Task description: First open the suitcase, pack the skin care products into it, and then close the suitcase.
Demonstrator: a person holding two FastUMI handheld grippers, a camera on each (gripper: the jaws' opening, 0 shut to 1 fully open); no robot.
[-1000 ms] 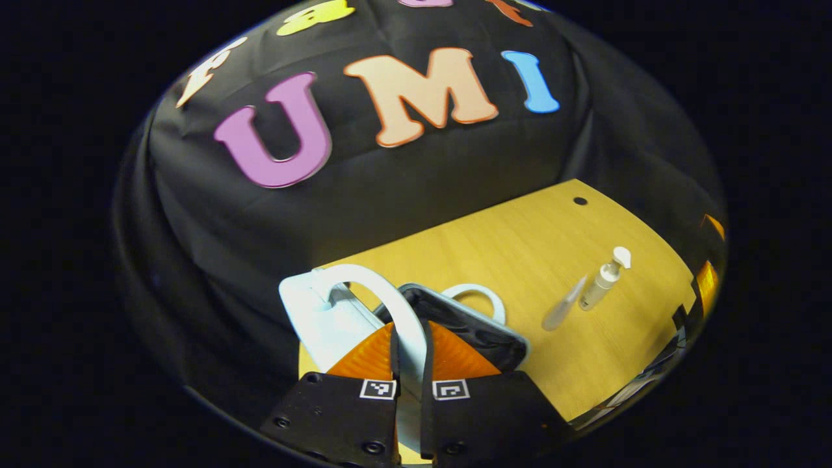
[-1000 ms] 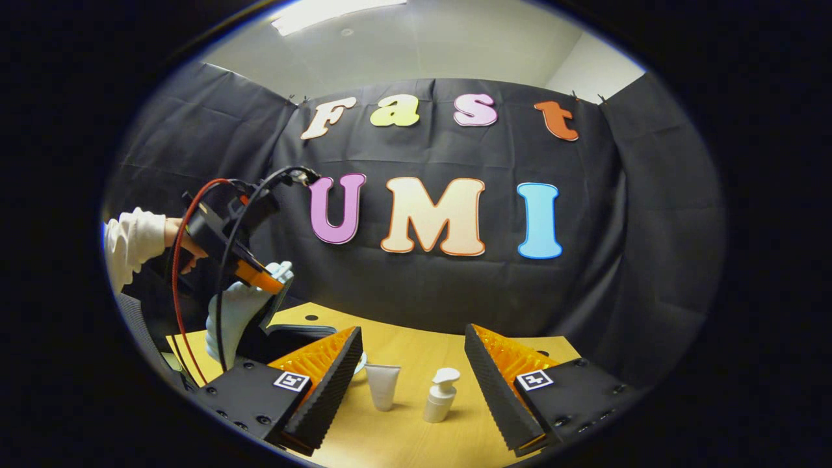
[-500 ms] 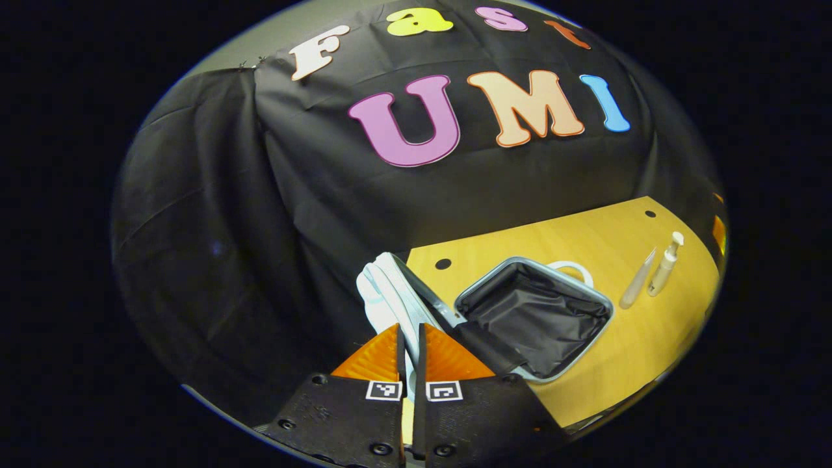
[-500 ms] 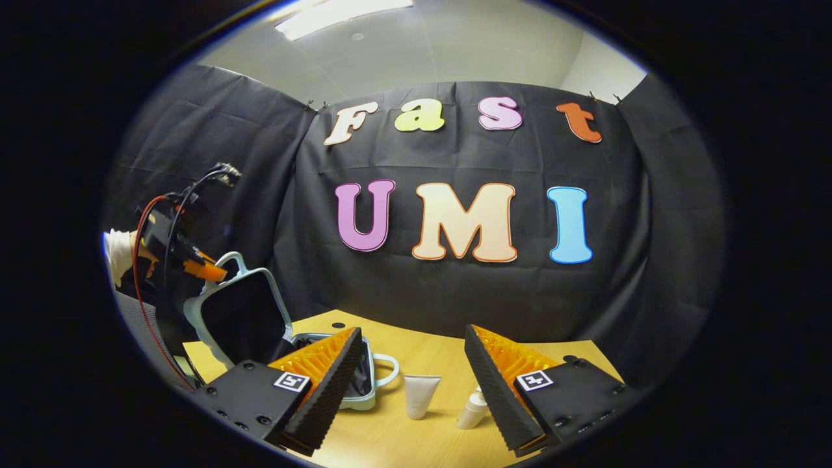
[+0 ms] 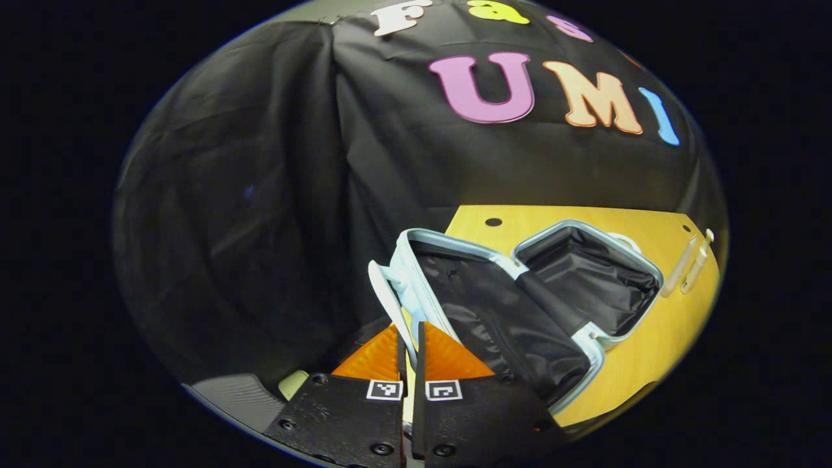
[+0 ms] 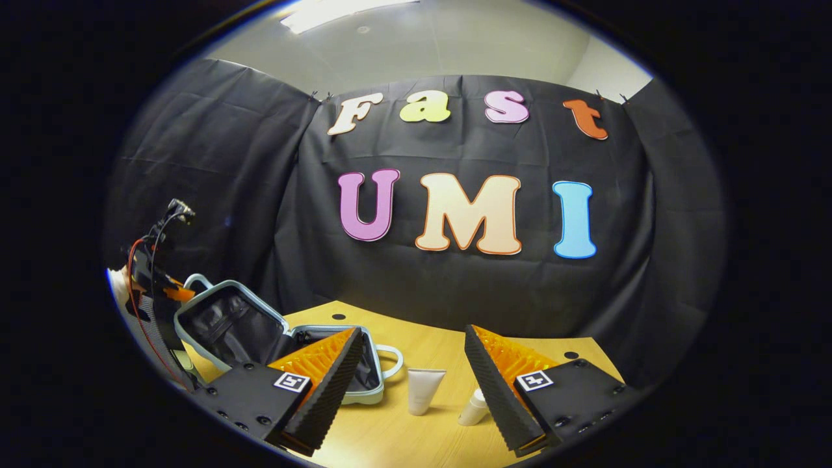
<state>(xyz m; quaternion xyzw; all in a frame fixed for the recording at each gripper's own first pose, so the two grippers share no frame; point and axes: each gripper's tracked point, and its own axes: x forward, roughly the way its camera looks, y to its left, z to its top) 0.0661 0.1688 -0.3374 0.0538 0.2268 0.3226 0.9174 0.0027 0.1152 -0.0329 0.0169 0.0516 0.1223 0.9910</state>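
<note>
- Since a second ago, the pale-blue hard-shell suitcase (image 5: 520, 292) has swung from nearly shut to wide open, its black-lined lid (image 5: 481, 312) tilted back just beyond the left gripper (image 5: 408, 344).
- Risk, I judge: letting go early could drop the lid off the wooden table (image 6: 390, 435) edge.
- Left fingers pinch the lid's pale handle (image 5: 390, 302); right gripper (image 6: 413, 364) is spread wide, holding nothing, with the white tube (image 6: 421, 390) and white pump bottle (image 6: 473, 406) between its fingers.

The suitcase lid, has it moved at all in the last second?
Yes. In the right gripper view the suitcase lid has swung open, outward and down toward the table, away from the base, with the left gripper gripping its handle.
</note>
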